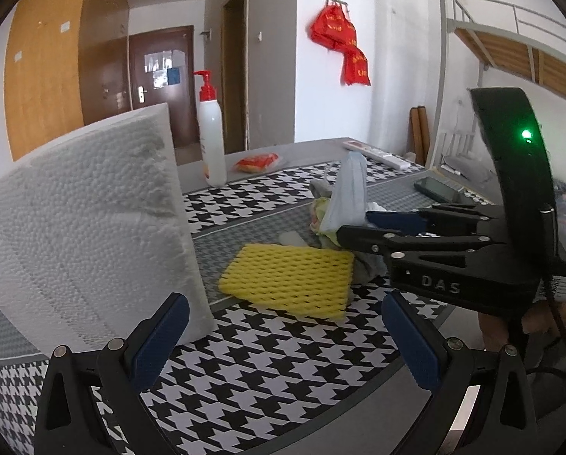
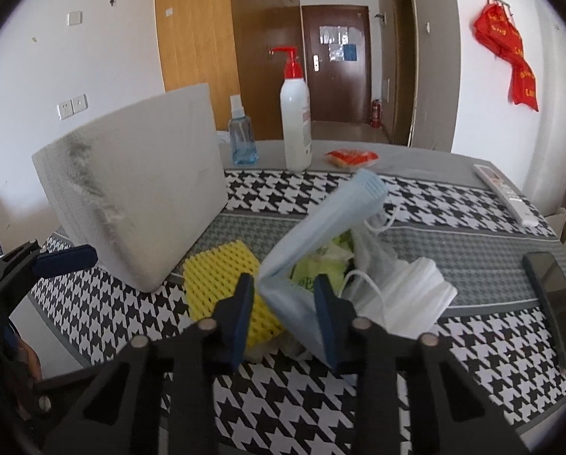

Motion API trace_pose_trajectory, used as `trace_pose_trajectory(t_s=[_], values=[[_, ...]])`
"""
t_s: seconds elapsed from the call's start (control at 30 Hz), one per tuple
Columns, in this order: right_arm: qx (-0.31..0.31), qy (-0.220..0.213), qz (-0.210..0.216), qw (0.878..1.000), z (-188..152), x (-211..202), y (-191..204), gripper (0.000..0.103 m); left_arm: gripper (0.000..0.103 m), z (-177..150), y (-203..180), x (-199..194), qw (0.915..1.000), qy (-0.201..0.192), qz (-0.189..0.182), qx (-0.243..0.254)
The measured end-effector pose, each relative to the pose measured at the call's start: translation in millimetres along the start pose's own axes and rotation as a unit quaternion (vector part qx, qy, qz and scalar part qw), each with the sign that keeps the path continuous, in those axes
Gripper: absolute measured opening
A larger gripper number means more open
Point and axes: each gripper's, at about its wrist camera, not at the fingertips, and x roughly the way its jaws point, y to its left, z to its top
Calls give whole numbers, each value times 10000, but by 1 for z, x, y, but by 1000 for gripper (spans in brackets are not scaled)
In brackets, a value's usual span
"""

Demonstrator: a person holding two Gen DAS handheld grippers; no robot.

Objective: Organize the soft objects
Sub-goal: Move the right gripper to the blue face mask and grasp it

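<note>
Two pairs of tongs are over the houndstooth surface [image 2: 396,204], and only one has anything in it. The right tongs [image 2: 283,305] pinch the lower fold of a blue mask [image 2: 321,223], which stands up bent over between the blue pads; its upper half leans free, toward the white bottle [image 2: 296,121]. The left tongs [image 1: 283,345] are spread wide with nothing between them, low over the surface near the foam block [image 1: 86,220].

Just behind the mask sits the rest of the soft pile: a white mask [image 2: 415,284] with loose ear loops, a thin plastic bag [image 2: 374,250] and something green [image 2: 313,269] under it. A yellow foam net [image 2: 222,273] lies flat, touching the foam block's foot and just beside the left pad of the right tongs.

The grip looks shallow to me, on one fold near the mask's edge. If it is lifted quickly, the slick fabric could slide out and drop back on the pile. An ear loop of the white mask runs close to the right pad; should it be caught, the white mask and perhaps the bag would drag along. The phone [image 2: 555,303] lies well apart on the right, but a trailing bag could nudge it. A swing to the left might also clip the foam block, which stands on edge and looks light enough to tip.
</note>
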Motion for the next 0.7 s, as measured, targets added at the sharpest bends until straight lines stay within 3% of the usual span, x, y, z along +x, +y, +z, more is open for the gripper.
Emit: trace_pose_trajectory(t_s=[0.17, 0.53, 0.7], values=[[-20, -15, 7, 10000, 0, -4, -3, 15, 102, 1, -8, 5, 9999, 73, -15, 116], [159, -295, -48, 9994, -2, -28, -23, 12, 102, 10, -31, 17, 9992, 121, -63, 377], [335, -415, -123, 9985, -7, -40, -39, 12, 102, 13, -38, 27, 9985, 145, 108, 515]])
